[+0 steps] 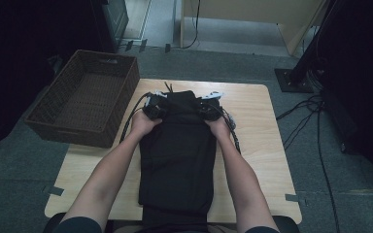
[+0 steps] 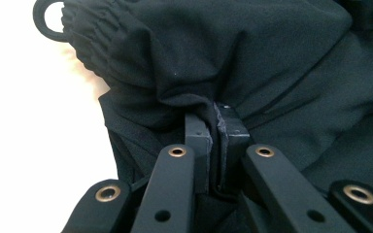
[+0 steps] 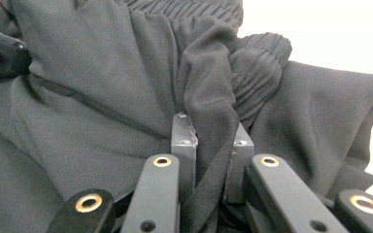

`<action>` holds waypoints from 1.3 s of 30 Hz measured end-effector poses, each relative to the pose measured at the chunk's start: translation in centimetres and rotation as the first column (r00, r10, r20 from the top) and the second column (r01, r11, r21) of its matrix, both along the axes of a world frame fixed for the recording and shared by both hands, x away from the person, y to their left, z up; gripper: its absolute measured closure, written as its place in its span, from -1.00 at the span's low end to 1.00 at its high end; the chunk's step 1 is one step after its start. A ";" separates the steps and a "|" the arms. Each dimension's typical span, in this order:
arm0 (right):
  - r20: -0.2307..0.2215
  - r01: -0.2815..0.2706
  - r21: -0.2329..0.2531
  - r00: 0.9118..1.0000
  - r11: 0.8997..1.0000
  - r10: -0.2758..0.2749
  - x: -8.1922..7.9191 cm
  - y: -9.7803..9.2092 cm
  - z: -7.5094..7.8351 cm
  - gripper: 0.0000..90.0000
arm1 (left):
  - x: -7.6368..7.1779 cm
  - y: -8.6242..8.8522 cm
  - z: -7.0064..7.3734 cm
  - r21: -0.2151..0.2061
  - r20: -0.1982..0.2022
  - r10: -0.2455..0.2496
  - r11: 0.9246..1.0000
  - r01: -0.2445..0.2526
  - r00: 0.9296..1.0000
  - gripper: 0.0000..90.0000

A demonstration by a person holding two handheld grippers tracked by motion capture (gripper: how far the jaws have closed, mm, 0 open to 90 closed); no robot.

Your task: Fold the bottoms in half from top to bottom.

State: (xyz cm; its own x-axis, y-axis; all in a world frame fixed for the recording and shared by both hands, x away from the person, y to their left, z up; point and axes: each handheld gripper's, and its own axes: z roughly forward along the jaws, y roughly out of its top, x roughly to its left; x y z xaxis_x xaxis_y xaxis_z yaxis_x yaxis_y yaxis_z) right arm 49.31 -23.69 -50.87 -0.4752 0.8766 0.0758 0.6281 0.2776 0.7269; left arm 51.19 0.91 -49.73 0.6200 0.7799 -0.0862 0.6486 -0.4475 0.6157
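A black garment (image 1: pixel 177 160) with an elastic gathered waistband lies lengthwise down the middle of the wooden table (image 1: pixel 257 131), its near end hanging over the front edge. My left gripper (image 1: pixel 154 107) is at its far left part, shut on a fold of the black cloth (image 2: pixel 252 63); the jaws pinch the cloth tight at the left gripper (image 2: pixel 217 127). My right gripper (image 1: pixel 207 109) is at the far right part, and the right gripper (image 3: pixel 210 141) is shut on a thick bunch of the cloth (image 3: pixel 92 82) near the gathered waistband (image 3: pixel 260 53).
A dark brown wicker basket (image 1: pixel 85 97) with nothing in it stands on the table's far left corner. Black cables (image 1: pixel 311 121) run over the grey floor on the right. A black cord loop (image 2: pixel 46 22) shows by the waistband.
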 end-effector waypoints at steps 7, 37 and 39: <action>0.035 0.065 0.022 0.997 0.998 -0.066 0.5 0.4 -0.3 0.76 | 1.0 0.2 -0.2 -0.023 0.013 0.030 0.999 -0.030 0.999 0.90; 0.050 -0.080 0.144 0.996 0.986 0.074 -10.1 -1.2 6.3 0.81 | -10.0 3.3 5.3 -0.121 0.080 -0.140 0.981 0.149 0.987 0.95; 0.026 -0.089 0.147 0.996 0.985 0.086 -10.8 -1.2 5.5 0.81 | -10.7 3.3 4.4 -0.107 0.060 -0.150 0.982 0.156 0.987 0.95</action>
